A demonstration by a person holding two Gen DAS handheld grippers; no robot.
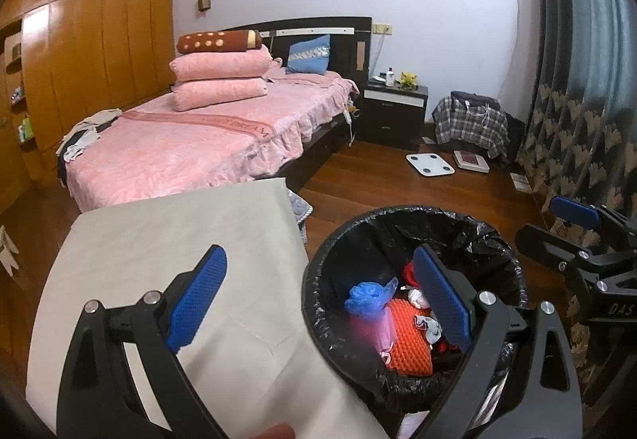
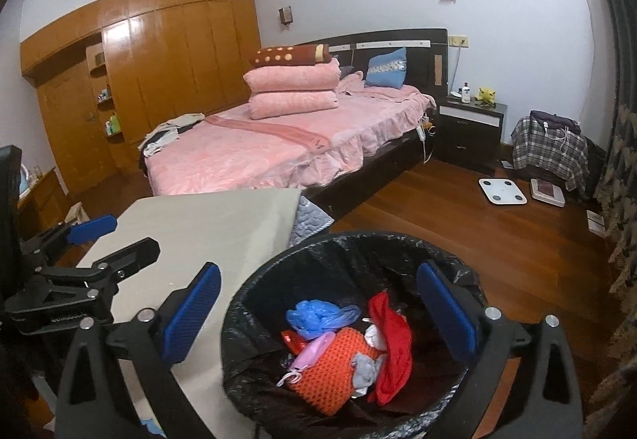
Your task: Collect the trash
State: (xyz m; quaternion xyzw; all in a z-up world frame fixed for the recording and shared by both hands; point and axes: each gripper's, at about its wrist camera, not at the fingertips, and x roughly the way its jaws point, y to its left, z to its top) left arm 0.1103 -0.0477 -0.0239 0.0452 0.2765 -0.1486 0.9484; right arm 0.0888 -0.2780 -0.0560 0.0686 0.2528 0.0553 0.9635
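I have both grippers over the bin (image 2: 254, 303), which stands on the wood floor (image 2: 458, 232) just beside a beige table (image 2: 207, 224); the bin is lined with a black bag (image 1: 469, 236) and the trash sits in its bottom: a blue bag (image 2: 318, 313), an orange mesh piece (image 2: 338, 371), a red cloth (image 2: 392, 343), a pink scrap (image 2: 312, 351) and white crumpled bits (image 2: 366, 365).

My left gripper (image 1: 318, 299) has its jaws spread wide with nothing between the pads; one blue pad hangs over the table, the other over the bin's inside; in its view the right gripper (image 1: 573, 216) shows at the right edge, above the floor by the curtain (image 1: 577, 100).

My right gripper (image 2: 318, 311) is likewise wide apart and empty; its left pad is over the table edge, its right pad over the far side of the bin; the left gripper (image 2: 95, 236) shows at the left edge over the table, jaws apart.

Beyond lie a bed (image 2: 278, 160) with pink covers, a dark nightstand (image 2: 469, 128), and a white scale (image 2: 501, 191) on the floor.
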